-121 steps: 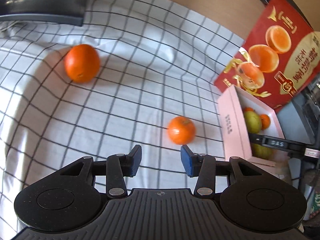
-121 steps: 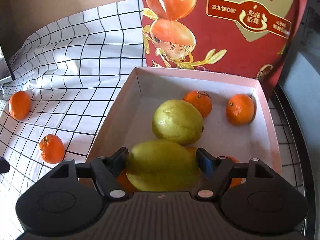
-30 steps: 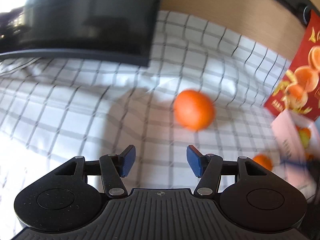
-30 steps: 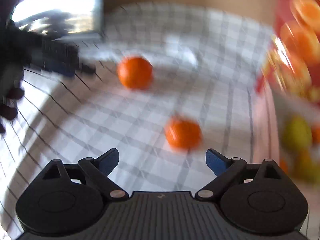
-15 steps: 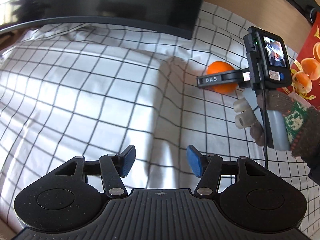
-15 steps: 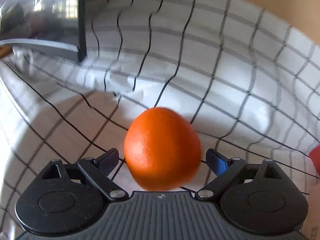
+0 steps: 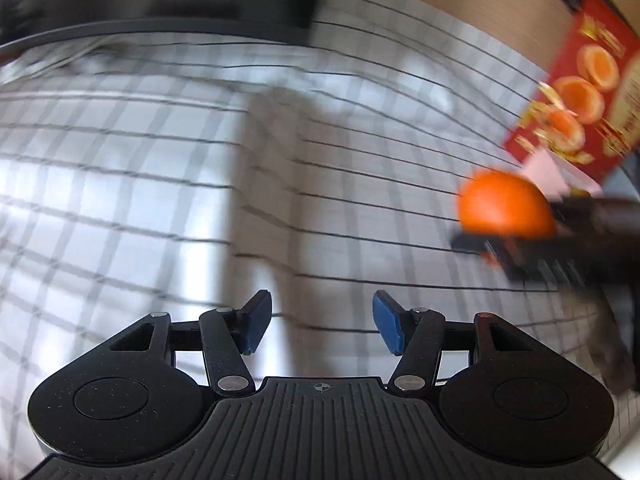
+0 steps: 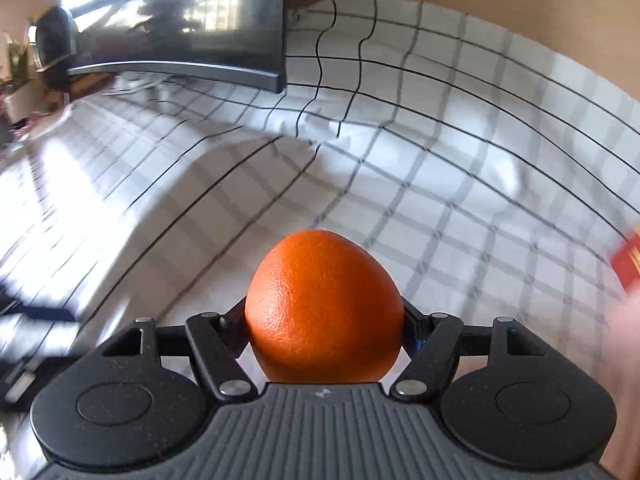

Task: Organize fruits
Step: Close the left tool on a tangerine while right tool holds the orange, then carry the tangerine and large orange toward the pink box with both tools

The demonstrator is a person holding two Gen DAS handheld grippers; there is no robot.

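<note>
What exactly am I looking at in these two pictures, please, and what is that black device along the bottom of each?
No robot arm is here: a person carries a handheld two-finger tool in each hand, and a fisheye camera on each one looks forward along its fingers. The black body at the bottom of each picture is the tool itself.

In the left wrist view, the left tool stands open with nothing between its blue pads. Below it lies a white checked cloth. To the right, blurred, you see the other tool carrying an orange, with a red printed box behind.

In the right wrist view, the right tool is closing its jaws on that same orange, which sits between the fingers. A dark monitor stands at the far edge of the cloth.
</note>
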